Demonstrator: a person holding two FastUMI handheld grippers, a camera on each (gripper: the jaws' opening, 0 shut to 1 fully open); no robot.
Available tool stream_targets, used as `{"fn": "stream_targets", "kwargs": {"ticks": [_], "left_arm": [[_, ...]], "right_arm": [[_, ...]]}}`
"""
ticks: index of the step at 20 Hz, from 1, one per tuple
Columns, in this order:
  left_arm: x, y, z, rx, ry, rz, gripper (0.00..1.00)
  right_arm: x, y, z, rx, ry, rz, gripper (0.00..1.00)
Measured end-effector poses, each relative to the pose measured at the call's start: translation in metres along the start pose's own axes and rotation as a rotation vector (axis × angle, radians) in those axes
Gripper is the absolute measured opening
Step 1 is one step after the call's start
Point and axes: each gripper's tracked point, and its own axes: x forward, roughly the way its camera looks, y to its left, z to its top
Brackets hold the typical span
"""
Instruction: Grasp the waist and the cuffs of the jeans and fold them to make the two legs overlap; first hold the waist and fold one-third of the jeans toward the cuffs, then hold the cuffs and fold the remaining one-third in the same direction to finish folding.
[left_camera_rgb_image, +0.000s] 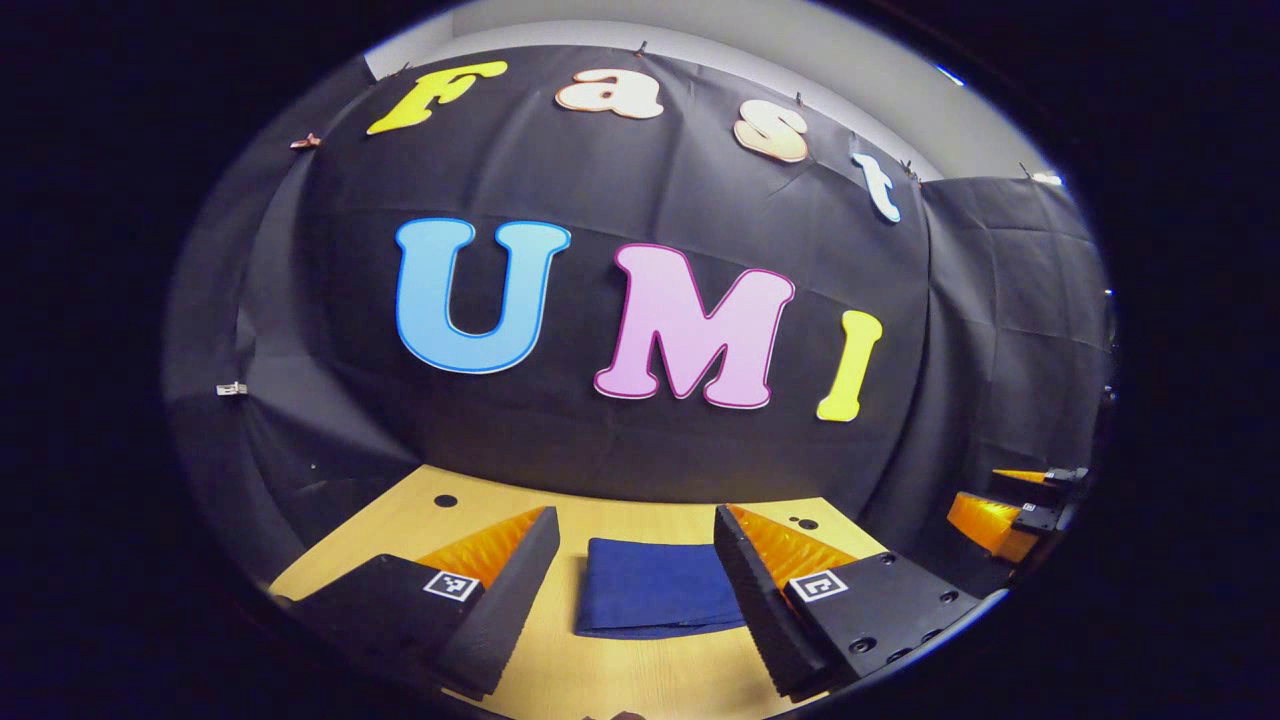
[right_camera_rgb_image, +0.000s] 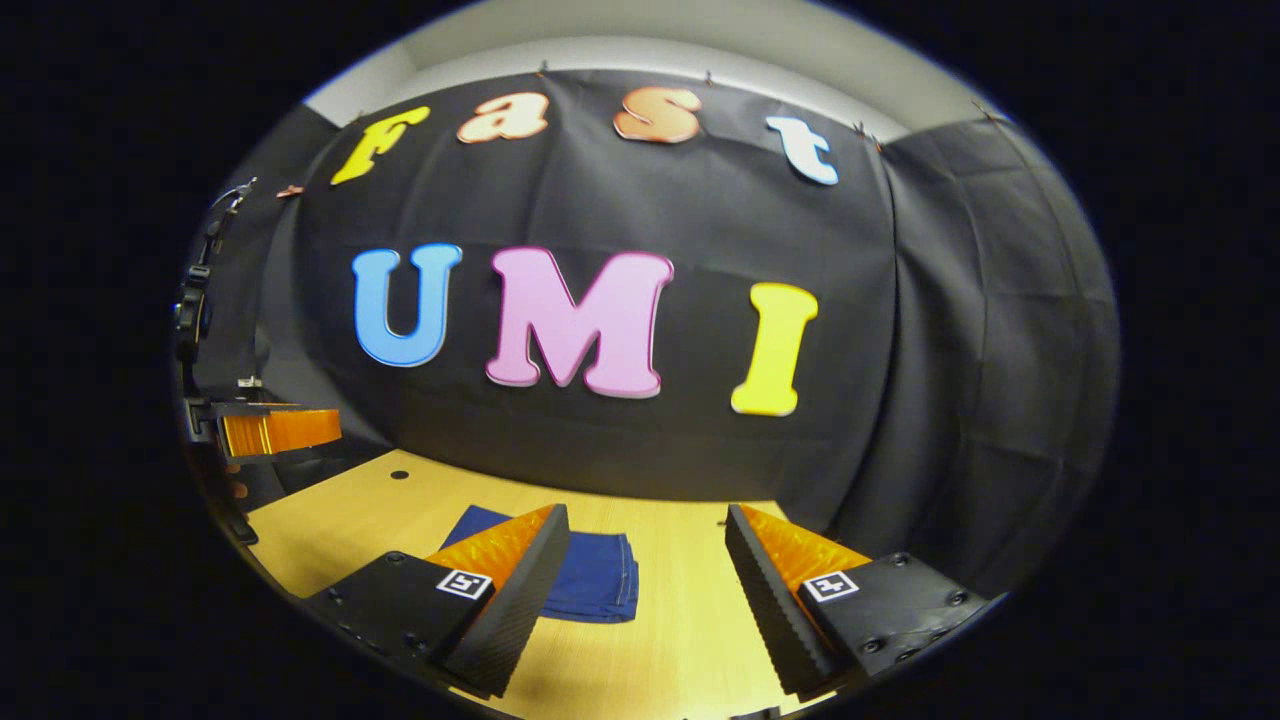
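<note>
Jaws of the left gripper stand wide apart and hold nothing; both fingers hang above the surface, clear of contact. Jaws of the right gripper stand equally wide apart, also with nothing between them.

In the left gripper view, the jeans lie folded into a compact dark blue rectangle, flat on the light wooden surface, framed between the two fingers. The near edge of the rectangle is a rounded fold; the far edge runs straight, parallel to the rear edge of the surface. The right side of the bundle passes behind the right finger. Bare wood shows on the near side of the bundle and in a strip behind it, up to the black cloth wall.

In the right gripper view, the jeans sit left of centre, partly behind the left finger. The right edge of the bundle shows stacked layers with pale stitching. To the right of it a broad strip of bare surface lies between the fingers.

The other gripper appears at the margin of each view: the right gripper at the right border of the left gripper view, the left gripper at the left border of the right gripper view. Both are raised and well apart from the jeans.

A small dark hole marks the surface near its far left corner.
</note>
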Motion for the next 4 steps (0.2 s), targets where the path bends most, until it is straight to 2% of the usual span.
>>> {"fn": "stream_targets", "kwargs": {"ticks": [4], "left_arm": [[-0.051, 0.027, 0.021, 0.026, -0.059, 0.040, 0.96]], "right_arm": [[-0.036, 0.019, 0.026, 0.049, -0.044, 0.011, 0.96]]}}
